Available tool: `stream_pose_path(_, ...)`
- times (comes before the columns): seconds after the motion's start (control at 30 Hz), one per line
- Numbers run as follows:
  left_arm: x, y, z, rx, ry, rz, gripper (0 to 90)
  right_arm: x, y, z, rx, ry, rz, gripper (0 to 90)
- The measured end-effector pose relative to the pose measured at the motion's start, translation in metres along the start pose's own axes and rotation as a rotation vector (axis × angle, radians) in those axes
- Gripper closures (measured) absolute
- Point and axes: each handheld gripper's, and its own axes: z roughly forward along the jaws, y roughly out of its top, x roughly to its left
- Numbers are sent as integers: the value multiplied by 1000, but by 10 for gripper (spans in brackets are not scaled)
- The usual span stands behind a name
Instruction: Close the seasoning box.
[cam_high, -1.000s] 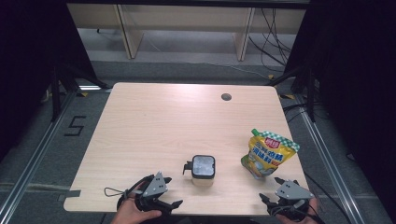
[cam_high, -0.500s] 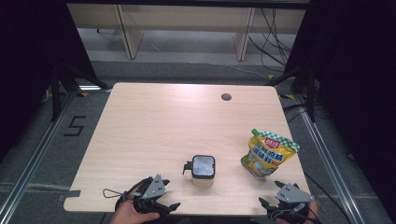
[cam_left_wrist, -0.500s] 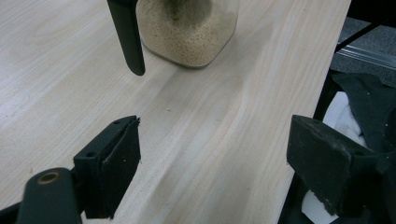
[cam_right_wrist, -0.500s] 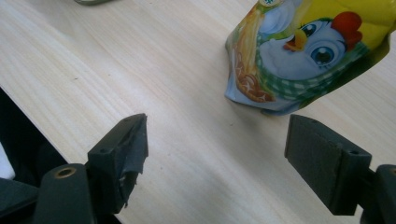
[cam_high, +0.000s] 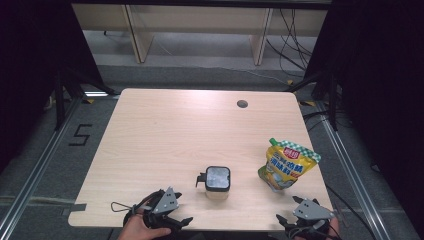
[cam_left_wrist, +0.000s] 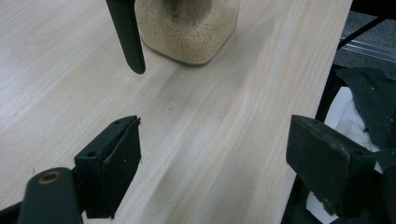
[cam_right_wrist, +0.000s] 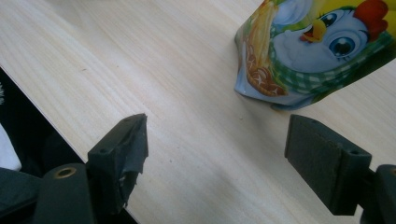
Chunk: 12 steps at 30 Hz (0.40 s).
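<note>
At the bottom edge of the high view, the left claw (cam_high: 167, 220) and right claw (cam_high: 300, 222) sit at the near rim of the surface (cam_high: 165, 135), both spread wide and holding nothing. Just above the left one, lower centre, stands the jar (cam_high: 217, 180) of pale grains, its handle pointing left. At right of centre stands the yellow pouch (cam_high: 287, 167). I judge the reach comes next: approach each item squarely and close low on the pouch so it doesn't tip.

A lab recording bay: a bare wooden table (cam_high: 165, 135) framed by black curtains (cam_high: 380, 75), floor rails (cam_high: 35, 165), and loose cables (cam_high: 295, 40).
</note>
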Motion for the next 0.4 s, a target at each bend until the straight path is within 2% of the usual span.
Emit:
stream_pose_path(0.07,-1,0,1,1,-3,-3,176,-1,-1,0,11,4,-23,225)
stream_pose_path(0.1,-2,-1,1,-6,-5,-17,175,-1,0,1,4,-1,-16,225)
stream_pose_path(0.17,-2,0,1,3,1,-7,176,0,0,1,0,-2,-7,225)
stream_pose_path(0.23,-1,0,1,3,1,3,176,-2,-1,0,7,-1,-25,225)
stream_pose_path(0.4,-1,1,1,-6,4,-13,176,-1,-1,1,3,-4,-15,223)
